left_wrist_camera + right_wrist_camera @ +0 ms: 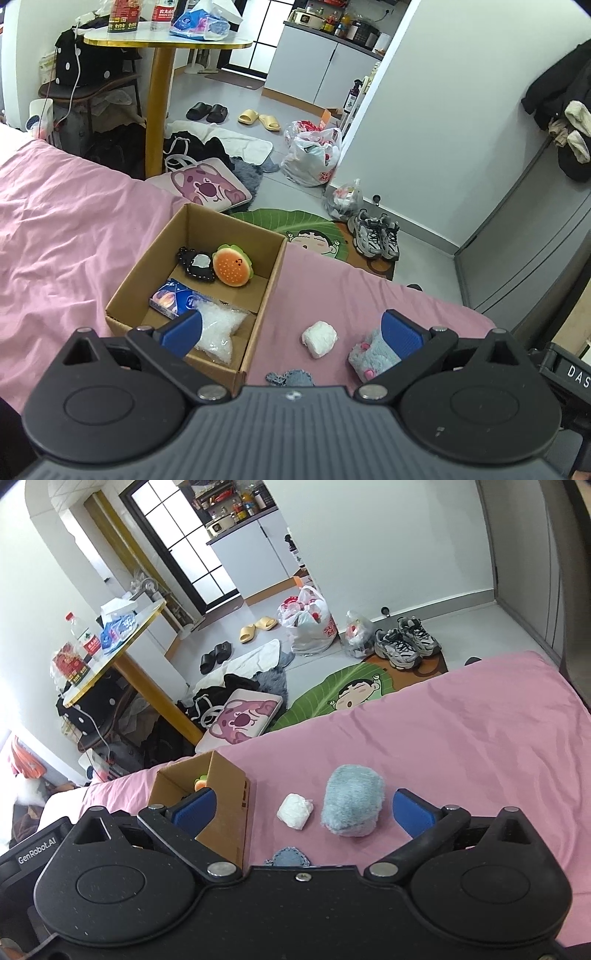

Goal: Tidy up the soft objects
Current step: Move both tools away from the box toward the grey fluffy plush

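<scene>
An open cardboard box (271,280) (227,805) sits on the pink bed. Inside lie a burger plush (232,265), a black plush (197,264), a blue tissue pack (175,300) and a clear bag of white filling (218,326). On the sheet right of the box lie a white wrapped bundle (319,338) (294,811), a fluffy blue-grey plush (369,354) (352,800) and a denim patch (290,377) (290,856). My left gripper (291,332) is open above the box edge and bundle. My right gripper (303,810) is open, straddling the bundle and blue plush.
The pink bed sheet (461,731) ends at a floor with a pink bear cushion (208,184), a green leaf mat (351,690), sneakers (406,642), plastic bags (314,155) and slippers. A gold-legged round table (162,40) stands at the left.
</scene>
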A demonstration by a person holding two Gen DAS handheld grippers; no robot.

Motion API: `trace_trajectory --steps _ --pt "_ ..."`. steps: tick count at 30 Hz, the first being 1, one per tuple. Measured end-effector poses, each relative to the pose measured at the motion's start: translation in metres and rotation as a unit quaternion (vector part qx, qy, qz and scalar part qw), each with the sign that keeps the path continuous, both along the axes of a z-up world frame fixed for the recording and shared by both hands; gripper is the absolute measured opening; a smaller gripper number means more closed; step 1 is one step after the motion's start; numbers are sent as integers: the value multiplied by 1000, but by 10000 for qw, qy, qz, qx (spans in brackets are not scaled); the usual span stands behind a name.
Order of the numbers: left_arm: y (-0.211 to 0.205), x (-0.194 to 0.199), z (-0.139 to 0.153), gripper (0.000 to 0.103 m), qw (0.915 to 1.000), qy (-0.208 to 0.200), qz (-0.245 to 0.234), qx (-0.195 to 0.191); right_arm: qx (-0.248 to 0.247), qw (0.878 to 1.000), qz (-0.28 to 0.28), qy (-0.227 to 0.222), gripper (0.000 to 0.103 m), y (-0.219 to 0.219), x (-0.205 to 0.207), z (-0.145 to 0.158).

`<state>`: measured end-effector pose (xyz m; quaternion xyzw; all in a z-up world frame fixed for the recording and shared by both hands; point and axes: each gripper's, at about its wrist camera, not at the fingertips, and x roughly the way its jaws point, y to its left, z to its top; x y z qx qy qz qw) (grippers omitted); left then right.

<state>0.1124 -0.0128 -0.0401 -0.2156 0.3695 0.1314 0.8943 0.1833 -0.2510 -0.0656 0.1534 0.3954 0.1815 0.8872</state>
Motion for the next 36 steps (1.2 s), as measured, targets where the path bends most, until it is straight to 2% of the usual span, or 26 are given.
trace_trajectory --steps 14,22,27,29,33,36 --pt "-20 -2 3 102 9995 294 -94 6 254 9995 -189 60 103 -35 -4 -11" --pt "-36 4 -3 102 9991 352 -229 60 420 9979 -442 200 103 -57 4 -29" --pt "-53 14 -8 102 9979 392 -414 311 452 9970 -574 266 103 -64 7 -47" --pt "-58 19 -12 102 9980 388 -423 275 454 9966 -599 327 102 -66 9 -54" --pt "-66 30 -22 100 9980 341 -495 204 534 9954 -683 399 100 -71 14 -63" --pt "-73 38 -28 99 9975 296 -591 236 654 9940 -741 478 93 -76 18 -69"
